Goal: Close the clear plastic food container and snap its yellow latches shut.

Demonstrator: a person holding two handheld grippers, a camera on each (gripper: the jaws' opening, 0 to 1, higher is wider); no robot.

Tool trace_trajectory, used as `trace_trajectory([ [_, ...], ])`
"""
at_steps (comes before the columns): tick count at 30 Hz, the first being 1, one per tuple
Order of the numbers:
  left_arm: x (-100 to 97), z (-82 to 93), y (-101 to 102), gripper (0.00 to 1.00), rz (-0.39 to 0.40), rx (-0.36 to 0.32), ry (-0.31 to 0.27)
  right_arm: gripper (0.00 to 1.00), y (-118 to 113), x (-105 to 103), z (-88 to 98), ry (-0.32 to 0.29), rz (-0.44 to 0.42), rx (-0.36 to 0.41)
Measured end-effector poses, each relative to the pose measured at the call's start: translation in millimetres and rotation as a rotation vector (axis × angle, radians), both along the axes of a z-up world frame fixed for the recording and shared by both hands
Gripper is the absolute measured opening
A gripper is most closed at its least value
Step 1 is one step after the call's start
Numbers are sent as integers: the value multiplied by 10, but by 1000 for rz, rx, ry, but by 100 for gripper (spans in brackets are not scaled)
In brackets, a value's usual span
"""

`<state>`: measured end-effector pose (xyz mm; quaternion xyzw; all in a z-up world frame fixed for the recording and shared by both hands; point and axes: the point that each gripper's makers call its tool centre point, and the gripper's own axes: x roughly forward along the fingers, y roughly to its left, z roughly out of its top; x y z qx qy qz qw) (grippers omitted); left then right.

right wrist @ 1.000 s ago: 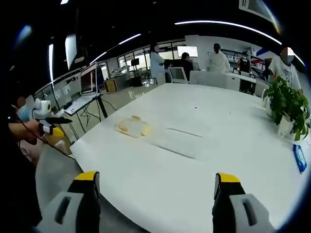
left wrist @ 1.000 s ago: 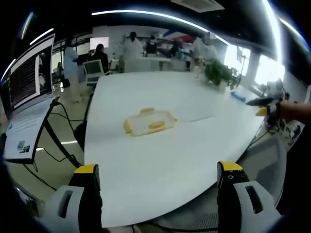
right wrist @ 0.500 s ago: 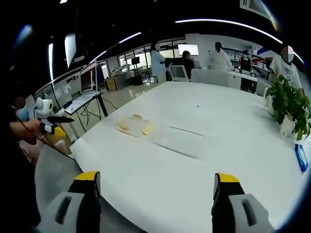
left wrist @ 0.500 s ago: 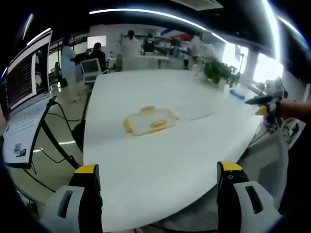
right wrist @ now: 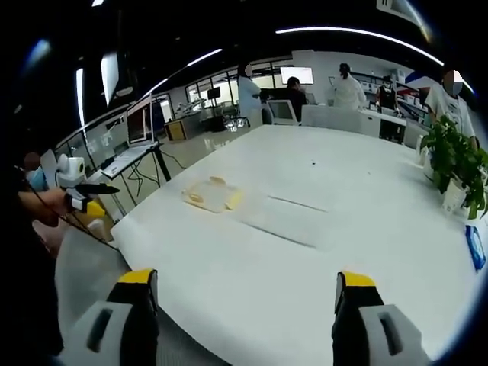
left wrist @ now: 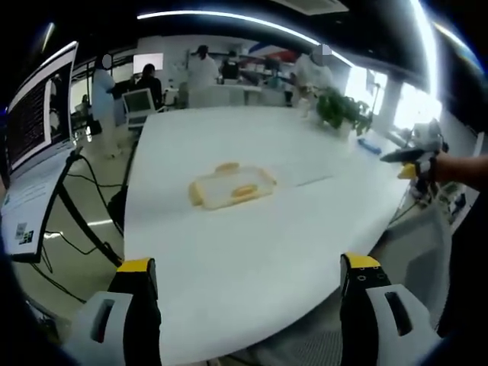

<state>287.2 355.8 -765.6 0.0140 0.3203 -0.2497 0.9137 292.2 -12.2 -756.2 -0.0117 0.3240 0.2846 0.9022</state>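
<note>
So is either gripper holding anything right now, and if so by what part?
Nothing is held. The left gripper and right gripper are both open and empty; the container sits untouched, far off on the table.

an open-plan lab or research office: a long white table (left wrist: 252, 229) runs through the middle of both views, with people in white coats (right wrist: 348, 90) standing among desks and a computer monitor (right wrist: 280, 113) at the top of the frame. a laptop on a stand (left wrist: 34, 168) sits at the left of the left gripper view, a potted plant (right wrist: 456, 164) at right, strip lights (right wrist: 358, 33) overhead.
</note>
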Motion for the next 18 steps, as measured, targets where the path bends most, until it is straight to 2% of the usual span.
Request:
trace_trajectory([
  [8,-39,-53,5,99,19,6,-2,98,89,-26,-56,11,43,-14],
  [18,-15,-63,-23,99,18,-19,-7,98,175,21,-79,22,54,-19],
])
